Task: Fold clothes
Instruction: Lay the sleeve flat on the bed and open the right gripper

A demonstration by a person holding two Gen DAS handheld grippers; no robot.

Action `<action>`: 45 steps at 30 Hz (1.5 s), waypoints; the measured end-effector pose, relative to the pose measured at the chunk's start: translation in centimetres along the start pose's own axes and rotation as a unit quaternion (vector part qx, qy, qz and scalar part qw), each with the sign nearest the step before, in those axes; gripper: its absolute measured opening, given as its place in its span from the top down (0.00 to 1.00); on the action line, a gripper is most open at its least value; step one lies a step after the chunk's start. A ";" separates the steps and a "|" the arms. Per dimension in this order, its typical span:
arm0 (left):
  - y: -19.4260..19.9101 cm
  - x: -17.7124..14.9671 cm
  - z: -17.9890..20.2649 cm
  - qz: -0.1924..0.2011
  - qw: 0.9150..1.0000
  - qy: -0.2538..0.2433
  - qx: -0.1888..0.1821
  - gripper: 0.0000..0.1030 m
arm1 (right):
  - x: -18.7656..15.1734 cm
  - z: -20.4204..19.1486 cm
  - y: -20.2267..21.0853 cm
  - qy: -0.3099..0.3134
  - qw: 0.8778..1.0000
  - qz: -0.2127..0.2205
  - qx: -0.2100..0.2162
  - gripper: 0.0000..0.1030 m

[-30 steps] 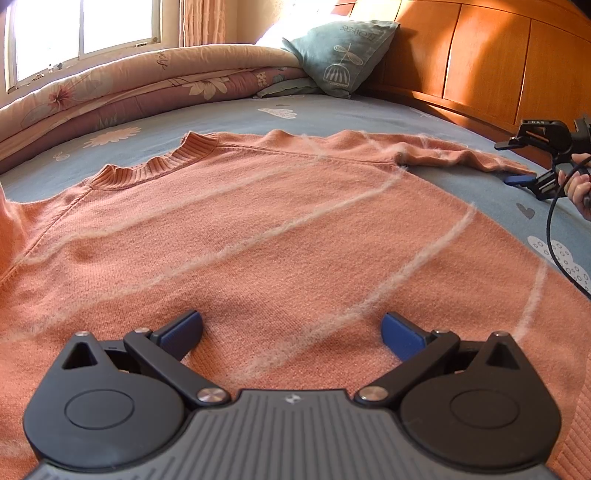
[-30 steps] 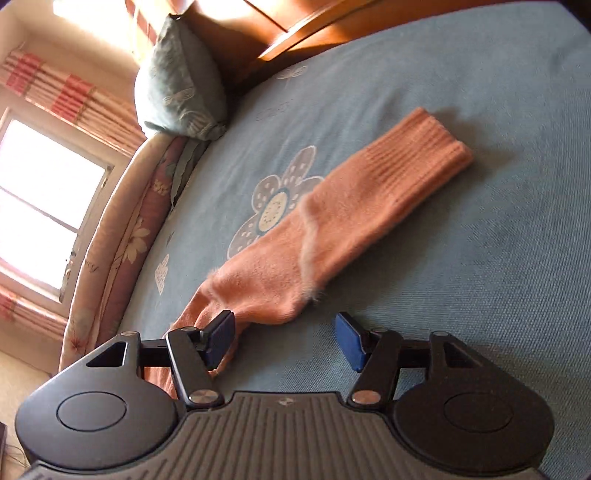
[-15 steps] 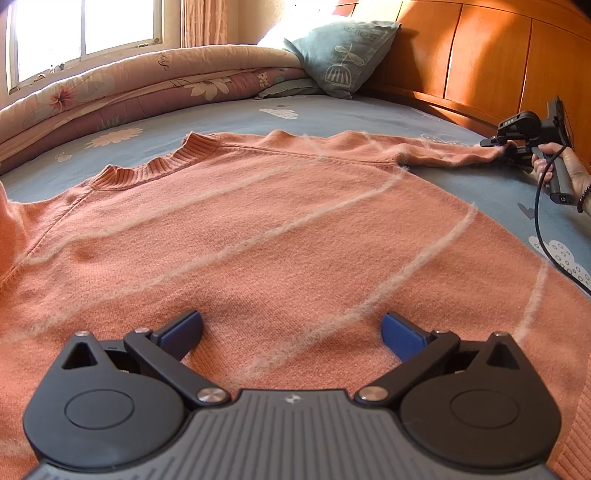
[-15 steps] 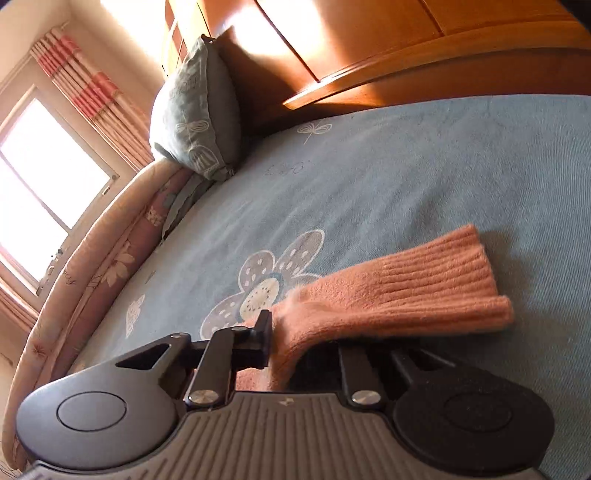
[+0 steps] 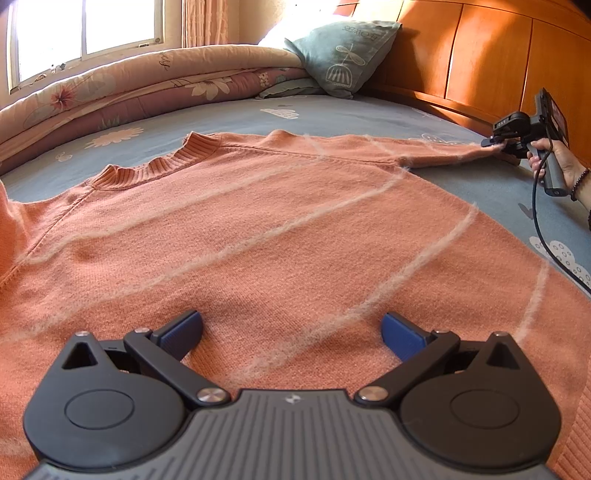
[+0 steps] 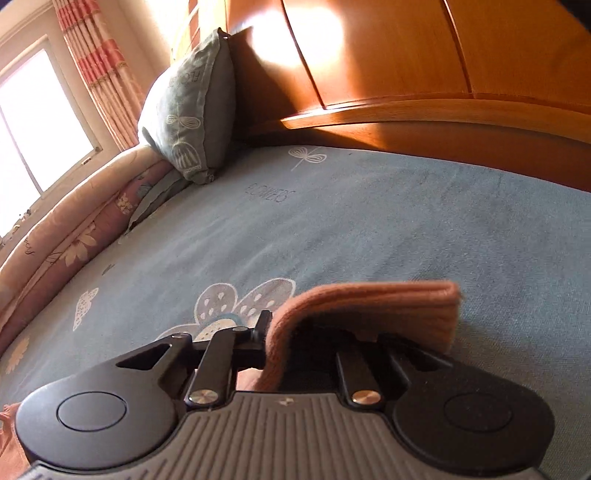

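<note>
One orange knit sweater with pale fuzzy stripes [image 5: 280,236] spread flat on blue flower-print bedsheet [image 5: 369,114]. Left gripper [image 5: 291,326] gaping wide above sweater body, gripping nothing. Right gripper [image 6: 295,332] clenched on ribbed sleeve cuff [image 6: 369,306] (jaws eased out slightly, cuff pinched between), sleeve drawn toward wooden headboard [image 5: 480,62]. One teal pillow [image 5: 343,55], one rolled floral quilt [image 5: 147,88] along far edge.

A home bedroom: a bed [image 5: 369,118] in a blue flower-print sheet, a wooden headboard [image 5: 480,55] behind it, a teal pillow [image 5: 343,55] against that headboard, a rolled quilt [image 5: 129,92] beneath the curtained window [image 5: 85,29].
</note>
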State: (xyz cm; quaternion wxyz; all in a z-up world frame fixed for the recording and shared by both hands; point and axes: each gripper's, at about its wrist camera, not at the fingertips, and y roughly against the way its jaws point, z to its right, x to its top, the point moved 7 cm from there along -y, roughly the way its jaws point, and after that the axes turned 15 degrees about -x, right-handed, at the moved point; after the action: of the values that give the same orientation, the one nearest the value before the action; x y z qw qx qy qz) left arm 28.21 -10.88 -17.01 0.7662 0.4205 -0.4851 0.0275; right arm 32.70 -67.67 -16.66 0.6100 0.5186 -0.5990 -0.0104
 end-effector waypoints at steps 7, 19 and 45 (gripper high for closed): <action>0.0 0.0 0.0 0.000 1.000 0.000 0.000 0.00 | 1.1 3.0 0.4 -0.031 0.999 -0.011 -0.010 0.83; 0.0 0.0 0.1 0.000 1.000 0.001 0.000 0.00 | 3.3 7.1 3.1 -0.059 0.993 0.062 -0.083 0.71; 0.0 0.0 0.0 0.001 1.000 0.002 -0.001 0.00 | -4.5 -12.2 0.9 0.123 0.979 -0.096 0.130 0.24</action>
State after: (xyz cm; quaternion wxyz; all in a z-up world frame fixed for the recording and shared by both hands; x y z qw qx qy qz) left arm 28.20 -10.88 -16.97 0.7676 0.4195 -0.4837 0.0288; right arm 39.90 -56.85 -16.26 0.6027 0.6458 -0.4630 0.0732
